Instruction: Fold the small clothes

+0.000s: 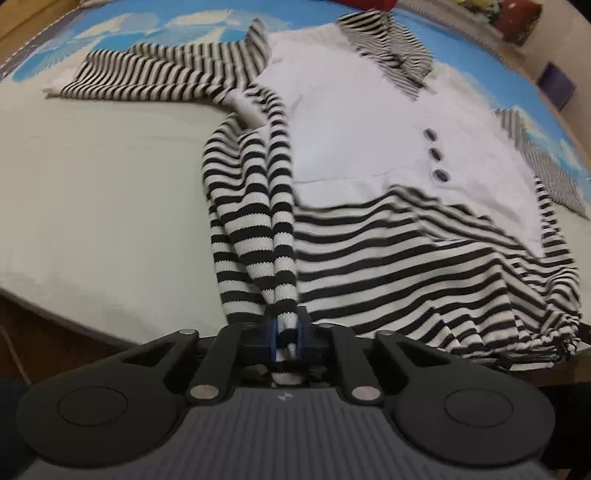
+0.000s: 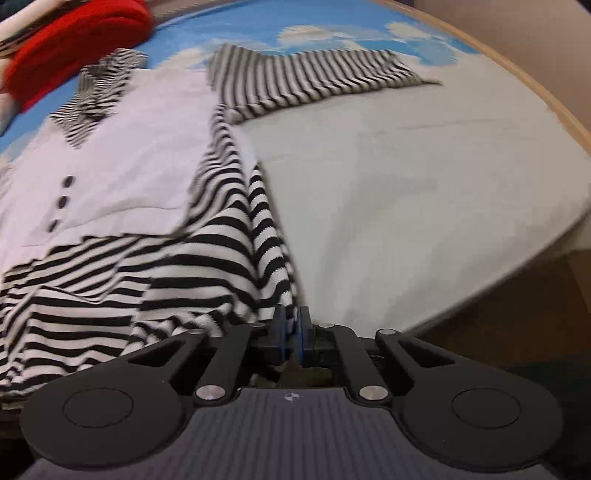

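A small black-and-white striped top with a plain white chest panel, a striped collar and three dark buttons lies face up on the bed. It also shows in the right wrist view. My left gripper is shut on the bunched left corner of the striped hem, lifted off the bed. My right gripper is shut on the right corner of the hem, also lifted. One striped sleeve lies spread out to the left, the other sleeve to the right.
The bed has a pale sheet in front and a blue cloud-print cover behind. A red cloth lies beyond the collar. The wooden bed edge curves on the right. The floor is below.
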Available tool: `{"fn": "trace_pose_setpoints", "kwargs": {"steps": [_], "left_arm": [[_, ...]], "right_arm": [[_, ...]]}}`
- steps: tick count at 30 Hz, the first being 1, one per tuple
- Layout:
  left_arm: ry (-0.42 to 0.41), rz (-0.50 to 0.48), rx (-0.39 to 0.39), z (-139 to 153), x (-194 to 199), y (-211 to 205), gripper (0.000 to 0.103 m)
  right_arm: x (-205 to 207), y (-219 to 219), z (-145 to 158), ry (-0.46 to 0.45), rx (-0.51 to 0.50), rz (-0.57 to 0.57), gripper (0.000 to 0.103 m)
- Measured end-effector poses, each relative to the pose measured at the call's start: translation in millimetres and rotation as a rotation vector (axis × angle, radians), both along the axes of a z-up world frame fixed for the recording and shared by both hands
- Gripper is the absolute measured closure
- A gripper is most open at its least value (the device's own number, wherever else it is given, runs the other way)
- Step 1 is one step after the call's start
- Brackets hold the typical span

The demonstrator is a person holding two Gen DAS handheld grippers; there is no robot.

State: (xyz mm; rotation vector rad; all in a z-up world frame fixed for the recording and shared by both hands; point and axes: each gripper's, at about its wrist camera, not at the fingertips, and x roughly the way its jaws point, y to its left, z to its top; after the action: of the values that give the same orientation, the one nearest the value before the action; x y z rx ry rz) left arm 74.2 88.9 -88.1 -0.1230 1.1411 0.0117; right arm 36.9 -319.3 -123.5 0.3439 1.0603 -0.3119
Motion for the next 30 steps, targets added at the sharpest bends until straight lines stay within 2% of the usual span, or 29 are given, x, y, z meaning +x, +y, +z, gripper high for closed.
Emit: {"fn": "trace_pose_setpoints", "kwargs": {"steps": [2,4,5,6,7,8,9,10,11,12,14,15,17,19,23,24,26,27,30], "left_arm": [[-0.083,0.030,0.022,12.9,-2.4,4.5,0.087],[-0.176,0.007,0.036,28.2,-5.5,3.2,0.087],[-0.190,-0.016,0.032,30.0,-5.5,0.0,0.087],[-0.166,-0.036,0.027,26.4,-3.7,-3.0,0.085],[-0.099,-0.057,0.028,16.0,-0.8,-6.7,0.083],[-0.020,-0.070,0.036,3.0,1.5,-9.9,0.078],[0.056,-0.069,0.056,-10.4,2.2,-12.1,0.078],[0.063,-0.057,0.066,-14.3,0.5,-12.2,0.076],[0.035,-0.046,0.063,-10.1,-1.0,-11.3,0.074],[-0.007,-0.038,0.057,-1.5,-1.9,-10.7,0.074],[-0.116,-0.022,0.038,19.9,-5.6,-7.2,0.070],[-0.175,-0.005,0.027,31.9,-7.7,-3.8,0.060],[-0.268,0.036,0.026,49.3,-10.4,2.1,0.048],[-0.330,0.064,0.044,60.8,-9.5,3.0,0.048],[-0.404,0.095,0.050,76.0,-9.1,4.4,0.048],[-0.419,0.098,0.051,80.5,-4.7,4.3,0.048],[-0.471,0.108,0.078,93.4,8.7,4.5,0.048],[-0.502,0.109,0.091,102.3,15.7,6.1,0.048],[-0.556,0.104,0.083,124.2,50.5,12.4,0.048]], "right_arm": [[-0.7,4.6,4.7,-0.031,0.004,-0.003,0.072],[-10.9,11.0,20.4,-0.118,-0.031,0.026,0.067],[-12.4,16.0,27.0,-0.162,-0.052,0.048,0.058],[-14.7,21.9,32.4,-0.198,-0.066,0.078,0.050],[-15.4,23.4,34.0,-0.204,-0.066,0.107,0.048],[-12.7,26.8,30.8,-0.176,-0.064,0.139,0.047],[-8.2,31.4,20.0,-0.095,-0.060,0.178,0.047],[-6.1,35.5,8.2,-0.004,-0.059,0.207,0.049],[-5.8,37.2,-0.5,0.059,-0.067,0.219,0.051],[-8.1,35.2,0.4,0.058,-0.079,0.203,0.050],[-9.2,28.8,22.5,-0.007,-0.084,0.127,0.051],[-10.2,26.3,40.5,-0.071,-0.080,0.108,0.051],[-12.4,25.7,70.9,-0.188,-0.086,0.127,0.048],[-12.4,27.7,92.3,-0.273,-0.107,0.160,0.044],[-13.7,15.5,117.7,-0.415,-0.134,0.211,0.044],[-14.3,10.2,123.4,-0.466,-0.124,0.212,0.044],[-11.3,-9.6,137.3,-0.567,-0.016,0.169,0.043],[-10.0,-14.6,146.6,-0.607,-0.004,0.176,0.043],[1.9,-20.6,163.3,-0.694,-0.110,0.195,0.041]]}}
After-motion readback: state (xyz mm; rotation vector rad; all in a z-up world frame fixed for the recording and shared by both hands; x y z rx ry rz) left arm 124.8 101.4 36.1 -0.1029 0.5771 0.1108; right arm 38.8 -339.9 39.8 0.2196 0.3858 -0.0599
